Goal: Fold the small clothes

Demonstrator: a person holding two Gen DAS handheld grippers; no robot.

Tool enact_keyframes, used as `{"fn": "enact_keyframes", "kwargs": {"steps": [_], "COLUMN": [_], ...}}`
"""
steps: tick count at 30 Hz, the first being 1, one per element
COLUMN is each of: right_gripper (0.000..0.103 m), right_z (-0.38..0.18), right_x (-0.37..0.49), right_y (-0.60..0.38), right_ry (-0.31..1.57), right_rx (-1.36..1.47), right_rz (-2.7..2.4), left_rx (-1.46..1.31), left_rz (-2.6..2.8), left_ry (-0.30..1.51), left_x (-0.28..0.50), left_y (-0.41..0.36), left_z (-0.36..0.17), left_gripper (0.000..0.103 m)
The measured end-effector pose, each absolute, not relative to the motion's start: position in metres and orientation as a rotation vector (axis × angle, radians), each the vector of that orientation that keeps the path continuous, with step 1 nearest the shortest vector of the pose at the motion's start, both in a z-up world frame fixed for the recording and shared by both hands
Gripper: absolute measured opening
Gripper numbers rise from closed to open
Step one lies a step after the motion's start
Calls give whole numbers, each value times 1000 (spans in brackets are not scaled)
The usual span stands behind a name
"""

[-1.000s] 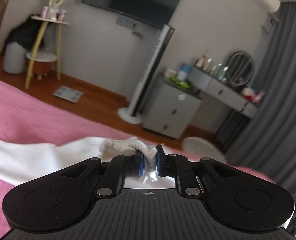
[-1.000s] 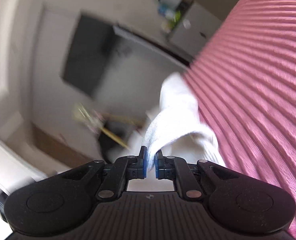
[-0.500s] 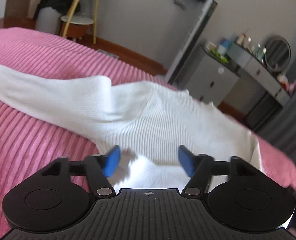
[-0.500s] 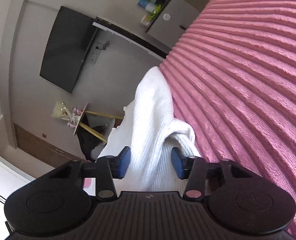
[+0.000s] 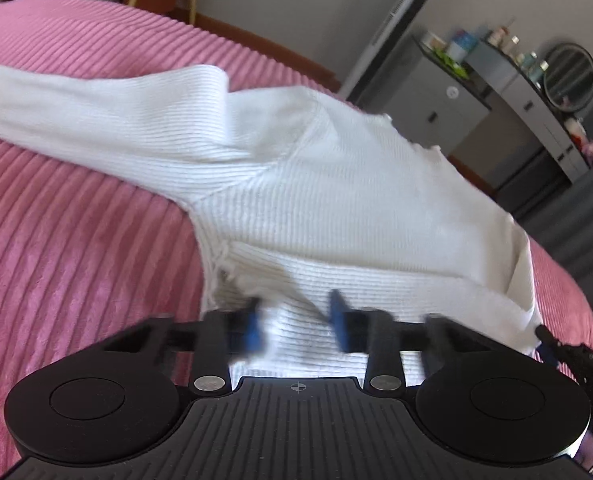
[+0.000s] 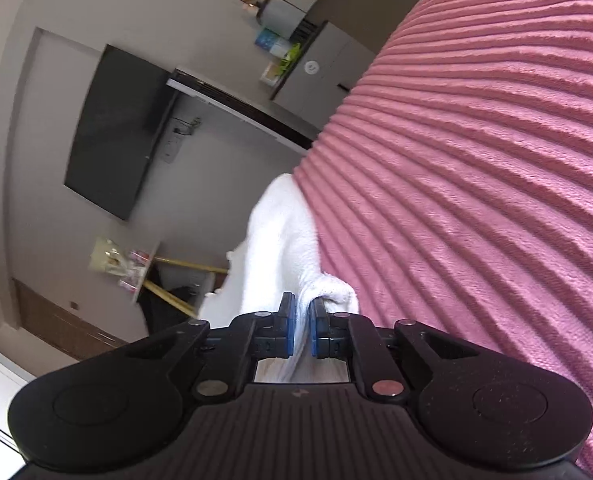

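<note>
- On the pink ribbed bedspread: white ribbed knit sweater, lying spread out, one sleeve stretched toward the left of the view.
- Judged light, soft and limp; likely to sag and bunch; best taken at hem, shoulder seam or cuff.
- Left gripper: blurred, just been closing over the near edge, pads apart with knit between; firm pinch not confirmed.
- Right gripper: pressed together, pinching a fold of the knit.

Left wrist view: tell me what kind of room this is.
Most likely a bedroom. A pink ribbed bedspread fills the foreground with a white sweater on it, and a dressing table with a round mirror stands by the wall.
</note>
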State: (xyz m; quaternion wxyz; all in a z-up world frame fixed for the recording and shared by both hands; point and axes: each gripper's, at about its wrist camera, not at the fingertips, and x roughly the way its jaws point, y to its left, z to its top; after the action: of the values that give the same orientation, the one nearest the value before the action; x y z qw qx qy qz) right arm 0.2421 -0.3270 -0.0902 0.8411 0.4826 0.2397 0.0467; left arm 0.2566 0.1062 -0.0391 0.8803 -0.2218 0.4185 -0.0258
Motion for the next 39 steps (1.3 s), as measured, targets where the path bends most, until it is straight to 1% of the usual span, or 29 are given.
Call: {"fn": "enact_keyframes", "kwargs": {"steps": [2, 3, 8, 11, 13, 14, 15, 16, 19, 20, 22, 23, 24, 28, 31, 33, 36, 38, 39], "right_gripper": [7, 7, 7, 7, 7, 7, 7, 8, 8, 8, 9, 9, 10, 11, 7, 7, 6, 7, 7], "right_z": [-89, -88, -81, -81, -79, -79, -79, -80, -81, -82, -82, -83, -82, -85, -87, -83, -75, -72, -72], "right_x": [241, 241, 241, 242, 243, 244, 244, 244, 245, 245, 245, 246, 246, 247, 246, 243, 233, 229, 231], "right_y": [-327, -327, -325, -323, -322, -321, -322, -322, -324, -324, -323, -323, -323, -323, -324, -324, -324, -324, -324], "right_ry": [504, 504, 535, 549, 555, 558, 558, 557, 552, 552, 551, 550, 549, 541, 538, 502, 392, 359, 374], "right_rx": [1013, 1002, 927, 888, 865, 860, 864, 875, 901, 903, 905, 906, 906, 927, 932, 926, 913, 911, 902], "right_rz": [87, 77, 49, 37, 38, 42, 44, 47, 57, 59, 66, 71, 76, 98, 81, 50, 44, 36, 32], "left_rx": [-466, -465, -453, -435, -450, -469, -495, -517, -548, -557, -557, -541, -513, -384, -336, -308, -260, -220, -211], "left_rz": [-67, -68, -131, -122, -119, -117, -115, -117, -113, -117, -114, -109, -103, -121, -149, -162, -168, -144, -133], "left_ry": [865, 855, 731, 747, 787, 808, 813, 812, 804, 806, 826, 839, 852, 772, 664, 569, 422, 368, 362], "left_x": [256, 255, 239, 238, 239, 239, 239, 239, 245, 248, 255, 259, 261, 264, 270, 274, 274, 273, 274], "left_y": [104, 104, 102, 105, 109, 112, 115, 117, 120, 120, 117, 113, 109, 91, 81, 77, 74, 75, 75], "left_z": [-38, -36, -20, -19, -24, -28, -30, -33, -36, -38, -43, -44, -44, -23, 10, 36, 65, 71, 70], "left_gripper": [12, 10, 9, 11, 27, 47, 61, 62, 62, 59, 46, 24, 6, 7, 6, 6, 6, 6, 6]}}
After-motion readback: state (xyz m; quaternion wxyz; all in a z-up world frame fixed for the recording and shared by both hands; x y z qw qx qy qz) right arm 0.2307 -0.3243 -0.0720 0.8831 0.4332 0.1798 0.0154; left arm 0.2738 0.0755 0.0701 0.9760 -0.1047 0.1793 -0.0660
